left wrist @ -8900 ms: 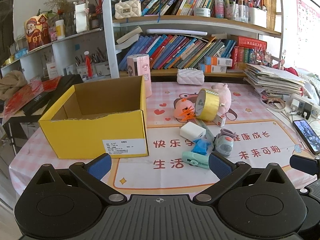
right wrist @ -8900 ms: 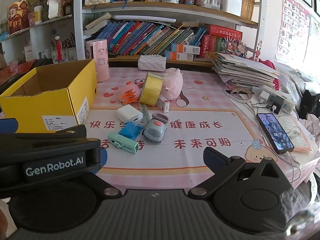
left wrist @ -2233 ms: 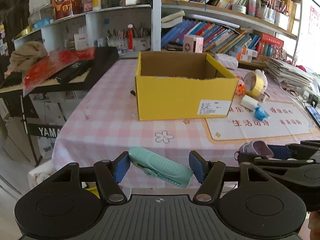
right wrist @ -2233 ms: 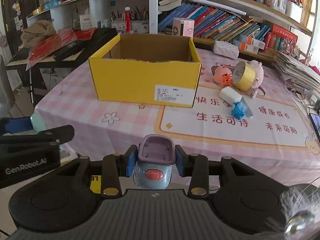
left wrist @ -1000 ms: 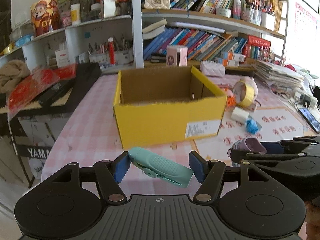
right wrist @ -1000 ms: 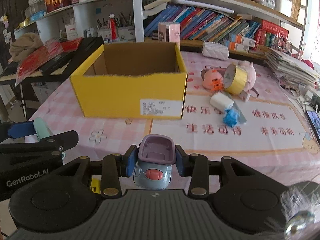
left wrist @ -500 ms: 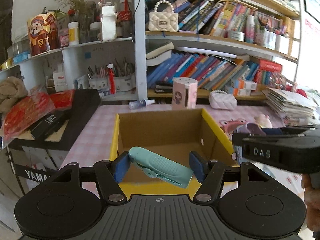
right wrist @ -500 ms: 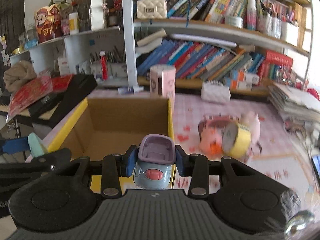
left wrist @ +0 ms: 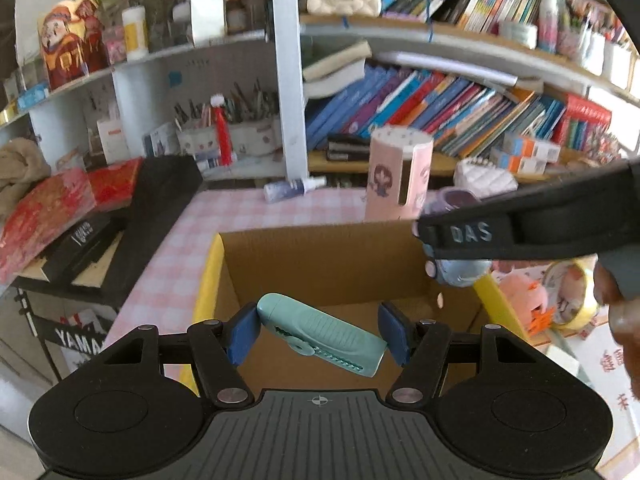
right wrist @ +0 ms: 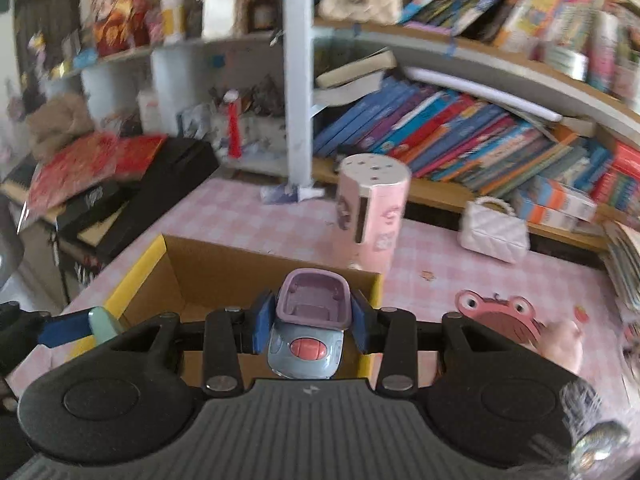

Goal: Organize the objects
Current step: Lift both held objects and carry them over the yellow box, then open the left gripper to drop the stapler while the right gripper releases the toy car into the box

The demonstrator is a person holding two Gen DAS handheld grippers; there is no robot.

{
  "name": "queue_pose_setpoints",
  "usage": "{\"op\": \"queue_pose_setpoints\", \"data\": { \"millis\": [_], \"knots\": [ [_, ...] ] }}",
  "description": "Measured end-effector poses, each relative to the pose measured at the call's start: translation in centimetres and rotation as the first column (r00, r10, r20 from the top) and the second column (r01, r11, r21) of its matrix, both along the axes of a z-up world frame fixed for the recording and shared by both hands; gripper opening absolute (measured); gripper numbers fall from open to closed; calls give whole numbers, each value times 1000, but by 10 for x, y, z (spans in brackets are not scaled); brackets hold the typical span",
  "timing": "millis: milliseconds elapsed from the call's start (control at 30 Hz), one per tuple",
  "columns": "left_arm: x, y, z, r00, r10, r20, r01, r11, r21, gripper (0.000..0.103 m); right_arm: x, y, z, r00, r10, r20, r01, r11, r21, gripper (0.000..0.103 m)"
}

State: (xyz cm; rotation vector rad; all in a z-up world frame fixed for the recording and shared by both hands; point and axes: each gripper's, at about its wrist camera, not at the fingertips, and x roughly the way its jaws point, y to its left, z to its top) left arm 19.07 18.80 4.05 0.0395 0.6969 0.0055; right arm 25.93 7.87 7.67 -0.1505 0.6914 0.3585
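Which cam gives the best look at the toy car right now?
Right wrist: the toy car sits centred and unobstructed between the right tongs, lilac seat and red button clear. Left wrist catches only slivers of it behind the other tool's finger.

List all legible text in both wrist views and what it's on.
"DAS": side of the right gripper, seen from the left wrist.
"YAMA", cut off: black stand at the left of the table.
Book spines, the white lettering on the black case and the red characters on the mat: too blurred or cropped to read.
Right wrist view: nothing legible.
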Motion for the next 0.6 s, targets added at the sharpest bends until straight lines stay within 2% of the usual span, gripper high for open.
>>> {"op": "queue_pose_setpoints", "data": {
  "millis": [167,333,600],
  "knots": [
    [19,-2,-17,996,4,-90,-3,1000,12,65,34,18,-16,992,88,-91,-94,993,-65,38],
    [28,-2,-29,987,6,-161,-4,1000,14,65,50,36,-39,972,170,-163,-195,968,-158,38],
    [33,-7,-41,973,-6,-231,13,999,30,65,66,47,-70,938,218,-270,-283,931,-230,38]
  ]
}}
